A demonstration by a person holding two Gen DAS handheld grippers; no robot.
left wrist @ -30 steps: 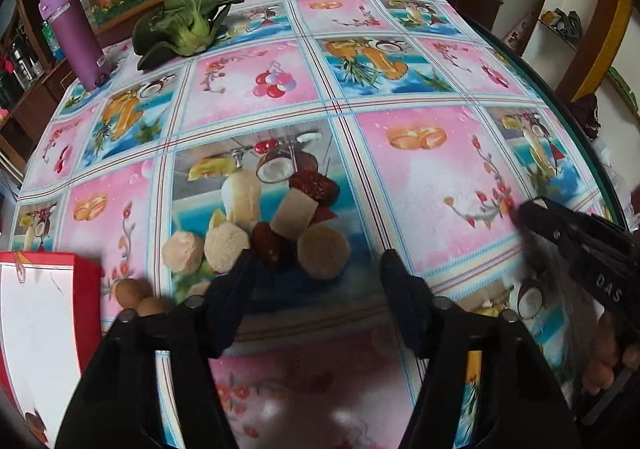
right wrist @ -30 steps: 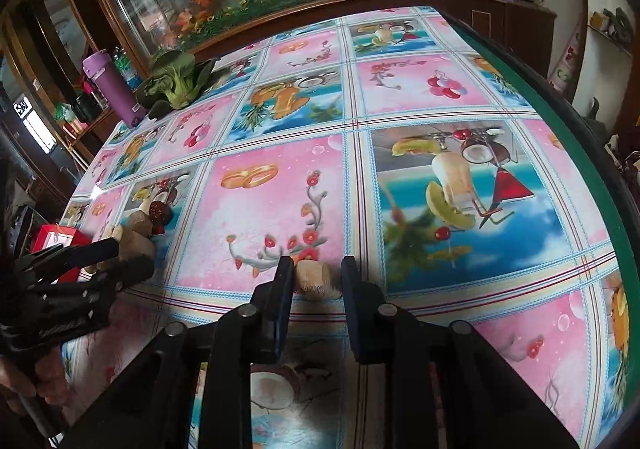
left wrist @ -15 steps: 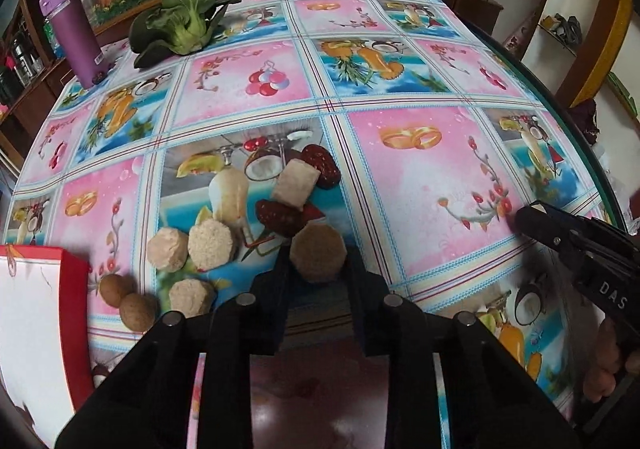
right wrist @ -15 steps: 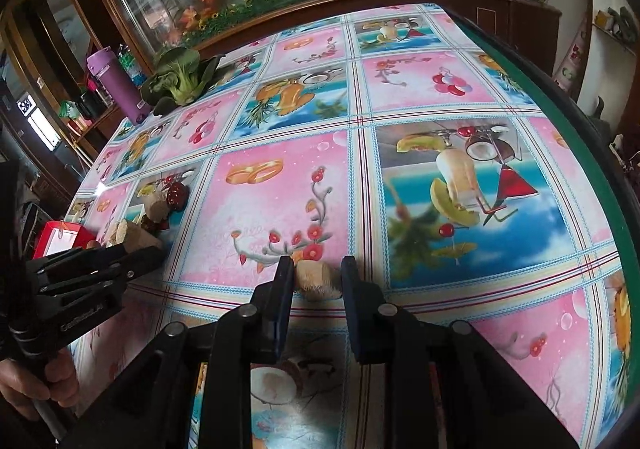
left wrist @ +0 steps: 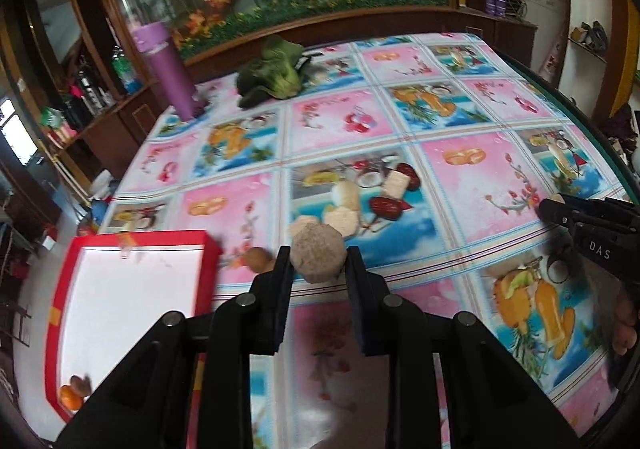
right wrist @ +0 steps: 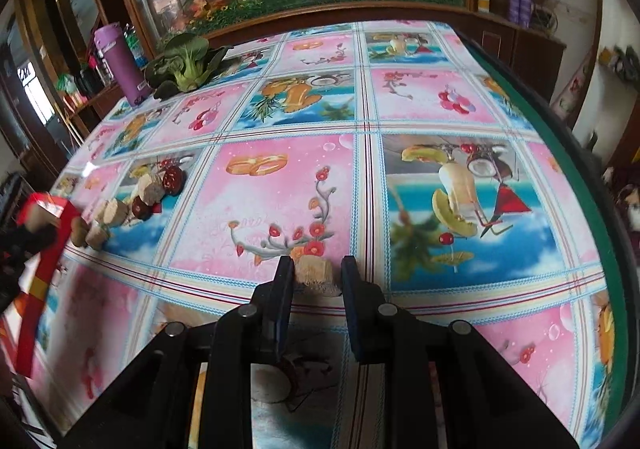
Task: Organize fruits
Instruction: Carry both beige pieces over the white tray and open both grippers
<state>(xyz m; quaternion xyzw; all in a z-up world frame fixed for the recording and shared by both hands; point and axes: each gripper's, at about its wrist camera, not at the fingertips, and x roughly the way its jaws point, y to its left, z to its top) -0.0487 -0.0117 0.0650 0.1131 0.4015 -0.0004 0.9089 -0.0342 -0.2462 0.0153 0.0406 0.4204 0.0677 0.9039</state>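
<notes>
My left gripper (left wrist: 318, 253) is shut on a round tan piece (left wrist: 318, 263) and holds it above the table's near edge, just right of a red box (left wrist: 64, 289) with a white inside. Two small fruits (left wrist: 74, 393) lie in the box's near corner. Further tan pieces (left wrist: 344, 219), red dates (left wrist: 386, 207) and a brown round fruit (left wrist: 258, 259) sit on the fruit-print tablecloth beyond. My right gripper (right wrist: 316, 263) is shut on a small tan piece (right wrist: 314, 277) low over the cloth. The pile (right wrist: 148, 189) and the red box (right wrist: 44, 269) lie to its left.
A purple bottle (left wrist: 168, 73) and a green leafy vegetable (left wrist: 272, 75) stand at the table's far side. The table's green rim (right wrist: 560, 153) curves down the right. A person's hand (left wrist: 624, 325) holds the right gripper. Wooden cabinets surround the table.
My left gripper went from open to shut on the round tan piece, lifted it and swung left toward the red box. The right gripper kept hold of its piece and barely moved.
</notes>
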